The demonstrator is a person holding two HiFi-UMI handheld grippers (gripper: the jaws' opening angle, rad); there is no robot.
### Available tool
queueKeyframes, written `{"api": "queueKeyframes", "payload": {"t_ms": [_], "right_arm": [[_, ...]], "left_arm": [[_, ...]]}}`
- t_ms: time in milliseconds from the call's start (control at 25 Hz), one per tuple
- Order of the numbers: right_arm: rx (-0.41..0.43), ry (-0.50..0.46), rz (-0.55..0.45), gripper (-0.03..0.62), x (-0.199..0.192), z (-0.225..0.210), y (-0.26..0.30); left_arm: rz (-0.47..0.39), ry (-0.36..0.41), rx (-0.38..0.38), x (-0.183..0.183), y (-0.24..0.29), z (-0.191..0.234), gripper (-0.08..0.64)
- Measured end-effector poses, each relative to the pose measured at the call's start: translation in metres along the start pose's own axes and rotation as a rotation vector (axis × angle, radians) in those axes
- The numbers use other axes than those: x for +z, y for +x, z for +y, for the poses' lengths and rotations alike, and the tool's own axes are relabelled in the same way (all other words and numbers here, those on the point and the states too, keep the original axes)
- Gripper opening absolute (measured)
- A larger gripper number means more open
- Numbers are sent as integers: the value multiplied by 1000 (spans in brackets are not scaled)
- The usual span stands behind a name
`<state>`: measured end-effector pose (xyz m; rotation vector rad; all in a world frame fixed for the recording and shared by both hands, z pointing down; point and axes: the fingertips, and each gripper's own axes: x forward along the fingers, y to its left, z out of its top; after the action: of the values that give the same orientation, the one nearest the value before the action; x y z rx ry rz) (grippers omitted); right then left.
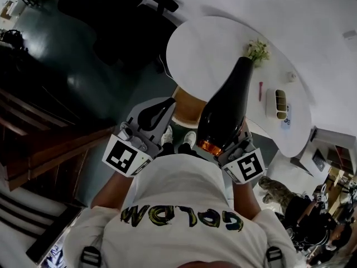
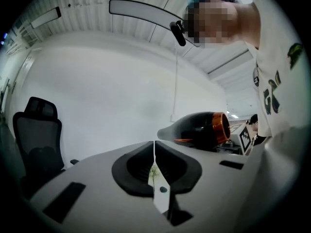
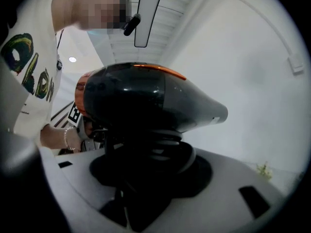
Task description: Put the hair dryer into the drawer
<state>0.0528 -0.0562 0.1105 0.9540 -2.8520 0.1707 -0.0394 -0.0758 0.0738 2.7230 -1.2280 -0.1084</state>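
Transport step: right hand-held gripper (image 3: 148, 166) pinches the hair dryer (image 1: 226, 108); left hand-held gripper (image 2: 154, 165) is pressed together, empty. Next: find the unseen drawer.

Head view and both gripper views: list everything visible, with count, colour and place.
glossy black hair dryer with orange rear ring: one, black and orange, in the right gripper
round white table: one, white, ahead
small green plant: one, green, on table's far side
thin red pen: one, red, on table
white slotted box: one, white, beside the pen
black office chair: one, black, behind table
left gripper: one, grey, shut, empty
right gripper: one, grey, shut on hair dryer's handle
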Motion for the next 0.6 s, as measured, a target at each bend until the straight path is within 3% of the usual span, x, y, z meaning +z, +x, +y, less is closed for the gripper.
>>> {"api": "queueKeyframes", "payload": {"t_ms": [600], "right_arm": [[187, 117, 236, 241, -124, 29, 4]], "left_arm": [[141, -108, -2, -105, 1, 12, 14]]}}
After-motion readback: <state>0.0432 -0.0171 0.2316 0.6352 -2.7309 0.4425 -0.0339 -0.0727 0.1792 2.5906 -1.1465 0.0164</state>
